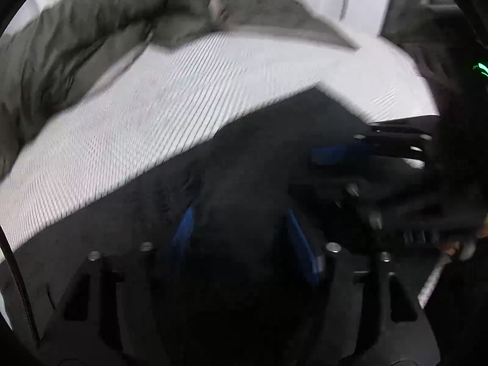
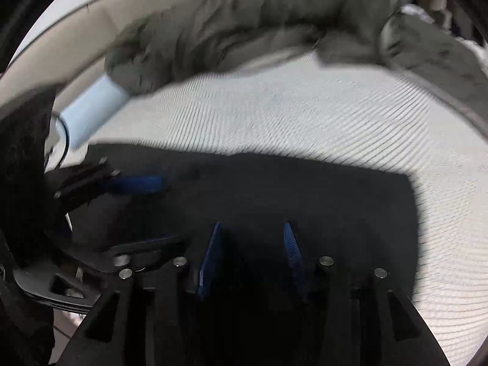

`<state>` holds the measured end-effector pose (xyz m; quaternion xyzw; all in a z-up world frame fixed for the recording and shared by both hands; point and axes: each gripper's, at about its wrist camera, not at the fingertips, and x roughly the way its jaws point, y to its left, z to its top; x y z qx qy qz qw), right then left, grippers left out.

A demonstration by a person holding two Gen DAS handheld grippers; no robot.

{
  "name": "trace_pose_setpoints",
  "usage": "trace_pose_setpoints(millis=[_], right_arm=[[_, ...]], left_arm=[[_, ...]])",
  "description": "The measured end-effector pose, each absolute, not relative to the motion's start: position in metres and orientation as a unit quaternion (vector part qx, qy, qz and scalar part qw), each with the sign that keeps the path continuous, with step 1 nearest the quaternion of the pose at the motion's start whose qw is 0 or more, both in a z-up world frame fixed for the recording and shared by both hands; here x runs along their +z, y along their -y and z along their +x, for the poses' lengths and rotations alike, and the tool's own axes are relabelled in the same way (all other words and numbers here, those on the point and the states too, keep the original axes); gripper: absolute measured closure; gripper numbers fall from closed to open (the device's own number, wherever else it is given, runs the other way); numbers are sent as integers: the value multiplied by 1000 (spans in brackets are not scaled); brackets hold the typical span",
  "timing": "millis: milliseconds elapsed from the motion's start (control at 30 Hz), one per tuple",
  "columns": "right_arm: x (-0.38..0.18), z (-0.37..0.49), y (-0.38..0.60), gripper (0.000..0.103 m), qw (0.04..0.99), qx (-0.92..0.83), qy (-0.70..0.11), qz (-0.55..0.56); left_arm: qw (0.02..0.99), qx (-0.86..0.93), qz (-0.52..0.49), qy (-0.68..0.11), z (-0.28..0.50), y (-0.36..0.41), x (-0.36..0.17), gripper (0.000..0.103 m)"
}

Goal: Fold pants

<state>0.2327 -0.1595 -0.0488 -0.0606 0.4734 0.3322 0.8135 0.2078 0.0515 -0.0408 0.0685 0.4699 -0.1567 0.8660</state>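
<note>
Already the black pants (image 2: 274, 189) lay flat on the white ribbed bed cover (image 2: 305, 113), their folded edge toward the olive-grey duvet (image 2: 244, 15) bunched along the cover's far side. Both grippers hung low over the pants. The left gripper (image 1: 241, 222) had its blue fingers (image 1: 183, 231) apart with dark cloth lying between them, not pinched as far as the blurred view showed. The right gripper (image 2: 253, 238) likewise stood with its fingers (image 2: 213, 250) parted over the pants, gripping nothing.

To do this step well, I judged each gripper should settle on one near corner of the pants, pinch through every layer, and lift both corners together so the fold toward the duvet landed square; uneven lifting would likely skew the edge.

Only the right wrist view showed the pants' squared corner on the side away from the left gripper, and a pale blue object (image 2: 88, 116) beside the duvet's end. Only the left wrist view showed a grey towel-like cloth (image 1: 274, 15) beside the duvet, and the right gripper reaching across the pants.
</note>
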Motion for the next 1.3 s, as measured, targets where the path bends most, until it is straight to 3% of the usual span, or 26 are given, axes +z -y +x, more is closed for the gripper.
trace_pose_setpoints(millis=[133,233,433,600,667,733,800,833,967,1067,1167,1300], right_arm=[[-67,224,151,60,826,237,-470,-202],[-66,226,184,57,836,139,-468,-249],[-33,198,216,57,865,198,-436,-149],[-30,174,173,56,833,328,-439,-78],[-49,176,159,56,814,324,-471,-104],[-64,175,162,57,820,278,-466,-182],[-63,171,180,56,837,226,-446,-222],[-62,173,193,56,843,203,-442,-229],[-53,180,239,56,861,185,-443,-169],[-31,160,226,56,868,245,-410,-134],[-28,145,197,56,855,313,-403,-98],[-57,130,165,56,835,315,-422,-161]], left_arm=[[869,-154,30,-470,208,-77,-52,56],[873,-117,25,-474,201,-93,-42,56],[895,-165,11,-414,148,-82,-3,55],[868,-185,53,-457,158,-43,-38,55],[868,-182,46,-459,159,-45,-51,56],[872,-182,28,-453,153,-59,-48,64],[876,-177,23,-448,142,-69,-43,64],[879,-165,33,-445,137,-75,-41,58],[891,-128,39,-434,118,-91,-26,58],[902,-171,39,-394,91,-74,-7,56],[890,-187,82,-407,85,-51,-22,54],[884,-180,62,-427,85,-65,-51,56]])
